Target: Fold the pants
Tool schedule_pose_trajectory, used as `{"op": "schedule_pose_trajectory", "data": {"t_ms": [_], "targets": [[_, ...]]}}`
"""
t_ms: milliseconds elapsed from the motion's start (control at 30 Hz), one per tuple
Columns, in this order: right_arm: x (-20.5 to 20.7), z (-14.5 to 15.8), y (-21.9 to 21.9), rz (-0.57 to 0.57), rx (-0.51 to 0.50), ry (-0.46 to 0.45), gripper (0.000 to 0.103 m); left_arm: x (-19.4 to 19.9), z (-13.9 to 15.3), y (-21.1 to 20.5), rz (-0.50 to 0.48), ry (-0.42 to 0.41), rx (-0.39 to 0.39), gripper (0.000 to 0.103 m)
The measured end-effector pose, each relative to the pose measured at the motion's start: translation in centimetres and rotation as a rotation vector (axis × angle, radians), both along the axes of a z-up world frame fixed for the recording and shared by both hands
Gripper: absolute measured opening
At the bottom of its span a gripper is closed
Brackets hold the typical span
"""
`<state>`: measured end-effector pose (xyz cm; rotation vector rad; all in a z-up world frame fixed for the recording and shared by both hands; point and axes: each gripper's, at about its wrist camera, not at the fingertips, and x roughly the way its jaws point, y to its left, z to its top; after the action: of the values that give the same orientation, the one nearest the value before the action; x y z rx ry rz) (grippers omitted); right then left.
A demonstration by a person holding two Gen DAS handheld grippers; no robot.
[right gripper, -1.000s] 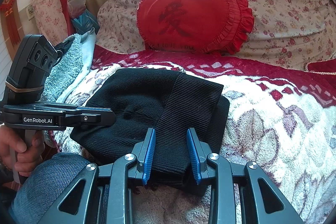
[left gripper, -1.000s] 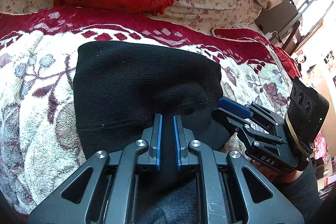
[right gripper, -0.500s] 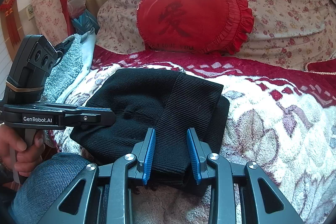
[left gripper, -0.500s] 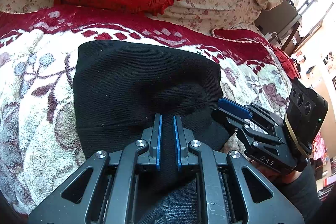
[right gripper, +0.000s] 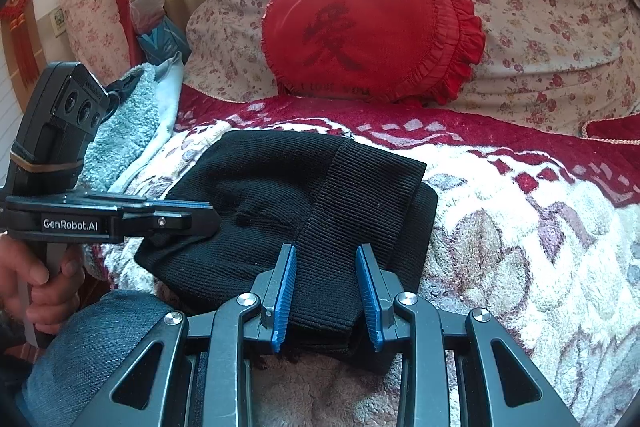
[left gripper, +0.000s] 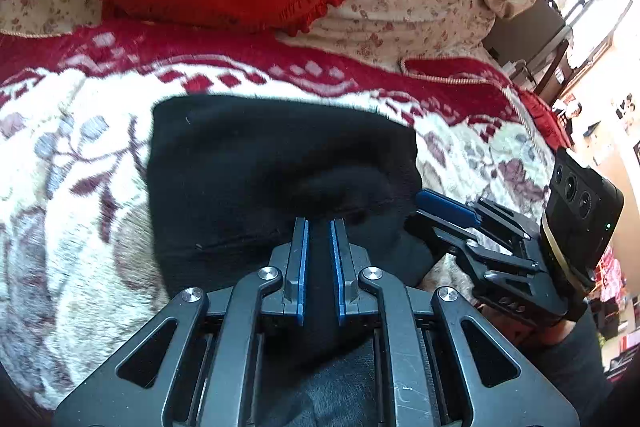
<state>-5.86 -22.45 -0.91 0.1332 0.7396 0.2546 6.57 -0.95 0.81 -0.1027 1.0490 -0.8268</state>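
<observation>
Black ribbed pants (left gripper: pixel 256 167) lie folded in a compact stack on the patterned blanket, also shown in the right wrist view (right gripper: pixel 304 203). My left gripper (left gripper: pixel 319 227) is at the stack's near edge, its blue pads nearly together with a fold of black cloth between them. In the right wrist view it (right gripper: pixel 200 211) reaches in from the left over the stack's near left corner. My right gripper (right gripper: pixel 326 255) is open, its pads on either side of the ribbed near edge of the stack. In the left wrist view it (left gripper: pixel 444 205) sits at the stack's right edge.
A red heart-shaped cushion (right gripper: pixel 368 31) leans on floral pillows (right gripper: pixel 540 7) behind the pants. The blanket (right gripper: pixel 520 227) has a red border at the back. A light blue towel (right gripper: pixel 128 131) lies at the left. The person's jeans-clad knee (right gripper: pixel 92 347) is at the near left.
The left wrist view has shifted slightly and the pants sit a little lower in it. The right gripper and the pants look unchanged.
</observation>
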Motion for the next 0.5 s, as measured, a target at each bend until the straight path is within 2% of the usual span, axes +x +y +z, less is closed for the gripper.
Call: {"op": "schedule_pose_trajectory", "data": {"t_ms": [33, 67, 100, 167, 233, 333, 400, 500], "targets": [[-0.1, 0.5, -0.4, 0.011, 0.023, -0.006, 0.029, 0.0, 0.6, 0.5, 0.018, -0.019, -0.011, 0.011], [-0.5, 1.2, -1.2, 0.019, 0.073, -0.031, 0.029, 0.3, 1.4, 1.6, 0.046, -0.044, -0.03, 0.02], [-1.1, 2.1, -2.3, 0.009, 0.135, -0.077, 0.031, 0.7, 2.0, 2.7, 0.071, -0.06, -0.05, 0.037], [-1.8, 3.0, -4.3, -0.044, 0.214, -0.133, 0.033, 1.8, 2.6, 5.3, 0.147, -0.082, -0.082, 0.053], [-2.0, 2.9, -6.4, -0.111, 0.298, -0.147, 0.034, 3.1, 2.1, 7.4, 0.194, -0.051, -0.105, 0.054], [-1.2, 1.4, -8.9, -0.181, 0.459, -0.093, 0.036, 5.0, -0.3, 9.3, 0.216, 0.08, -0.162, 0.054], [-0.4, 0.3, -9.6, -0.177, 0.551, -0.053, 0.037, 5.7, -2.2, 9.5, 0.192, 0.164, -0.212, 0.054], [0.6, -0.8, -9.6, -0.165, 0.621, 0.003, 0.04, 6.0, -4.1, 9.7, 0.189, 0.225, -0.251, 0.054]]}}
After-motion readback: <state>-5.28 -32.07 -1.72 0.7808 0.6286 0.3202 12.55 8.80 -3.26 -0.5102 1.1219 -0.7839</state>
